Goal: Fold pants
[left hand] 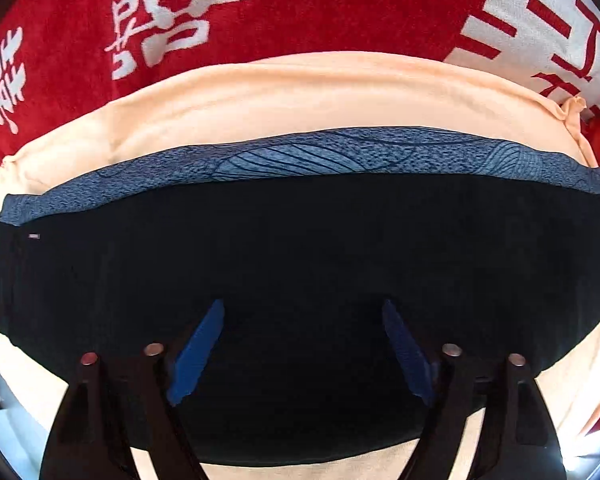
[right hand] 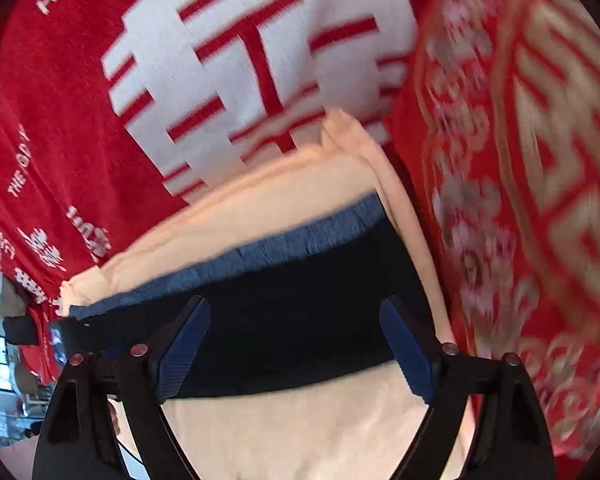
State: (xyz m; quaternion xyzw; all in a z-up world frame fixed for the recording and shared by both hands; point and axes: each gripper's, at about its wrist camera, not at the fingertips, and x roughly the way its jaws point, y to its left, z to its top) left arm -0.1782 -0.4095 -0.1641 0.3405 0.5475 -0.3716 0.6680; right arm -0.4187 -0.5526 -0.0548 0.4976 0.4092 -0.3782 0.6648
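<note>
Red blanket (left hand: 308, 12) with white characters, red-and-gold patterned cloth (right hand: 540, 184) beside it, bright daylight

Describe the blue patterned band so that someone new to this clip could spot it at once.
Start from the red blanket with white characters; on it lies a peach cloth, and on that a folded black garment. The blue patterned band runs along the black garment's far edge, next to the peach cloth. It alone is mottled blue with fine dark leaf-like lines; everything beside it is plain.
</note>
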